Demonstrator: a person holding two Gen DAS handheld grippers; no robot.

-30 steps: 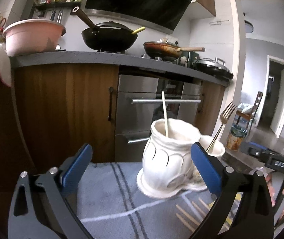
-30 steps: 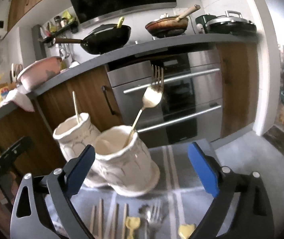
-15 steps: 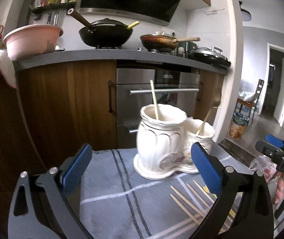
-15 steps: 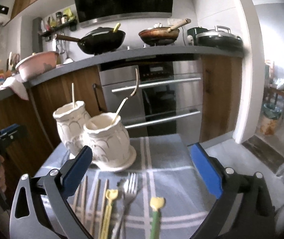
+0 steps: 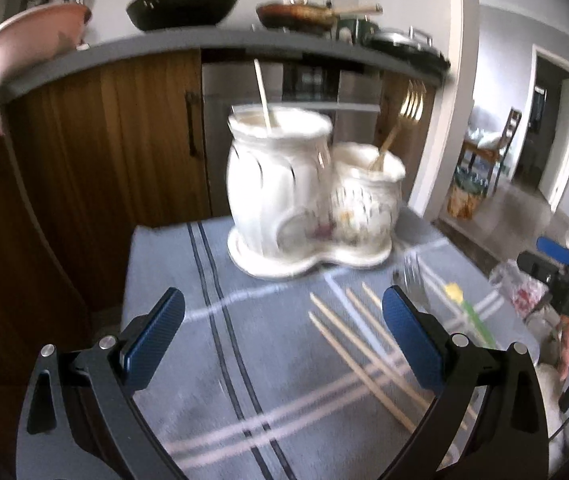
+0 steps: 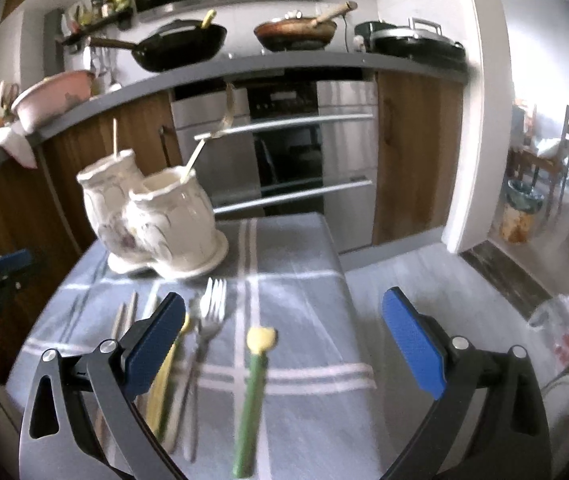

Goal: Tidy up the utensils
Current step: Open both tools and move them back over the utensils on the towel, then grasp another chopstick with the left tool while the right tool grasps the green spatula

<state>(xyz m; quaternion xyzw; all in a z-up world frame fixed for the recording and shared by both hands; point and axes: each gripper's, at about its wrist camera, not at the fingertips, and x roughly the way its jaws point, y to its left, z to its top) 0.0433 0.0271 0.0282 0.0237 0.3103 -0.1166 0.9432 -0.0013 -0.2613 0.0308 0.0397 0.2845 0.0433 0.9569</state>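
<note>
Low at the frame's left, the left gripper (image 5: 282,336) hangs wide and empty over chopsticks (image 5: 358,350) on the striped cloth (image 5: 204,360), the white double holder (image 5: 308,200) stands upper centre, and the right gripper (image 6: 284,336), equally wide, brackets a green-handled utensil (image 6: 250,400) beside a fork (image 6: 204,328).

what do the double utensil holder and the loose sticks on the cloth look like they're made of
The double utensil holder looks like glazed ceramic: glossy cream-white, moulded ribs, faint floral print. The loose sticks look like bare wood or bamboo chopsticks: pale tan, matte, thin and straight. Motion blur leaves both uncertain.
</note>
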